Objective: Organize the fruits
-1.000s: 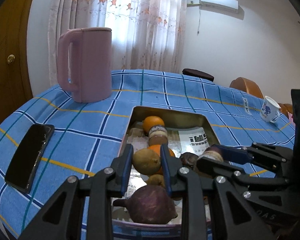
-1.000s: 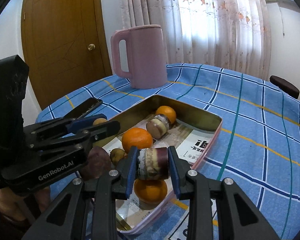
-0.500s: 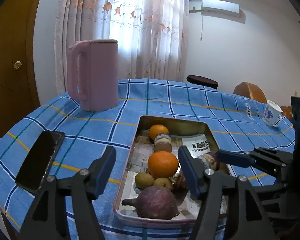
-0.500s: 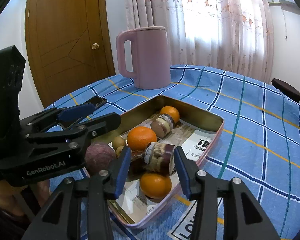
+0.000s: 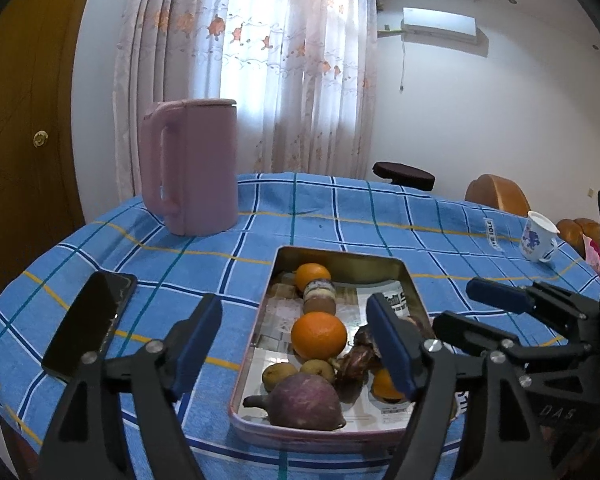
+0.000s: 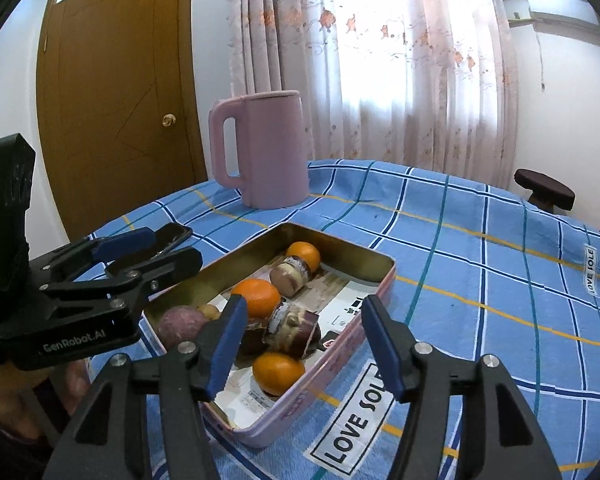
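A pink-sided metal tray (image 5: 340, 254) holds the fruit: three oranges, one in the middle (image 5: 319, 335), a round purple root (image 5: 304, 402) at the near end, two small brown fruits (image 5: 279, 374) and cut purple-skinned pieces (image 6: 294, 328). My left gripper (image 5: 294, 312) hovers above the tray's near end. Its jaws are opening and nothing is between them. My right gripper (image 6: 304, 308) hangs over the tray's near right corner, jaws also opening and clear of the cut piece lying below. Each gripper shows in the other's view, the left gripper (image 6: 172, 246) and the right gripper (image 5: 460, 306).
A pink jug (image 5: 192, 168) stands at the back left of the blue checked tablecloth. A black phone (image 5: 90, 320) lies left of the tray. A white mug (image 5: 538, 236) sits at the far right. A dark stool (image 5: 404, 170) and wooden chair (image 5: 496, 194) stand beyond the table.
The left gripper let go of a small brown fruit and the right let go of the cut purple piece; both now lie in the tray. Both grippers opened wide and drew back and up.
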Tool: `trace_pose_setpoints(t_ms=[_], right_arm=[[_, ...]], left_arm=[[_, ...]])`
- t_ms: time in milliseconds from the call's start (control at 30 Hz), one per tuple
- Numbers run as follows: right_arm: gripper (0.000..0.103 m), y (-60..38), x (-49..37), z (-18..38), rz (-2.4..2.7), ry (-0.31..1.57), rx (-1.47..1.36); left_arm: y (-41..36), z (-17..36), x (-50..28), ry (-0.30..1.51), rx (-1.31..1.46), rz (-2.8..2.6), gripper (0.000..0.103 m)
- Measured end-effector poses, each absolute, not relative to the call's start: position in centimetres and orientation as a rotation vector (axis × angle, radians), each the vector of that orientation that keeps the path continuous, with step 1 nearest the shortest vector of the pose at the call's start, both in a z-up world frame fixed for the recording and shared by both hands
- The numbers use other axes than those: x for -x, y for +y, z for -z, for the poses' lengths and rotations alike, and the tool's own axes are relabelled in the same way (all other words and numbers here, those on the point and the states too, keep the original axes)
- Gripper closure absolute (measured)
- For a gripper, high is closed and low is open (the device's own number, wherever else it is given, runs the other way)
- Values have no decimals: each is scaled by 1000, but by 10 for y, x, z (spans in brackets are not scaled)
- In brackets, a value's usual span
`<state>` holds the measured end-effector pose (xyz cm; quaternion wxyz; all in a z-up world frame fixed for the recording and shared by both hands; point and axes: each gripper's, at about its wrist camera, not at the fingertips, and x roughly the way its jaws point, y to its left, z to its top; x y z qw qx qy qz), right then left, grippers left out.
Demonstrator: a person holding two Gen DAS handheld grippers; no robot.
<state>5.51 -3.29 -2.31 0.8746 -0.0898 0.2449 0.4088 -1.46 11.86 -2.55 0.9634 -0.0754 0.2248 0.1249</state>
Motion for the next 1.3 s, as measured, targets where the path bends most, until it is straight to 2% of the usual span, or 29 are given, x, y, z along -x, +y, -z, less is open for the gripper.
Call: trace_pose_setpoints(t_ms=[133, 333, 733, 867, 1300], right_arm=[[42, -36, -54, 21, -848, 506, 183], [41, -43, -52, 18, -826, 488, 165], [40, -52, -50, 14, -800, 473, 152], [32, -56, -50, 13, -790, 464, 144], [32, -63, -51, 11, -781, 456, 129]], left_arm=[[117, 24, 16, 451, 150, -251, 25], [114, 22, 19, 435, 146, -261, 12], [106, 19, 20, 430, 132, -252, 11], [105, 19, 20, 429, 131, -254, 7], [102, 18, 19, 433, 125, -250, 6]])
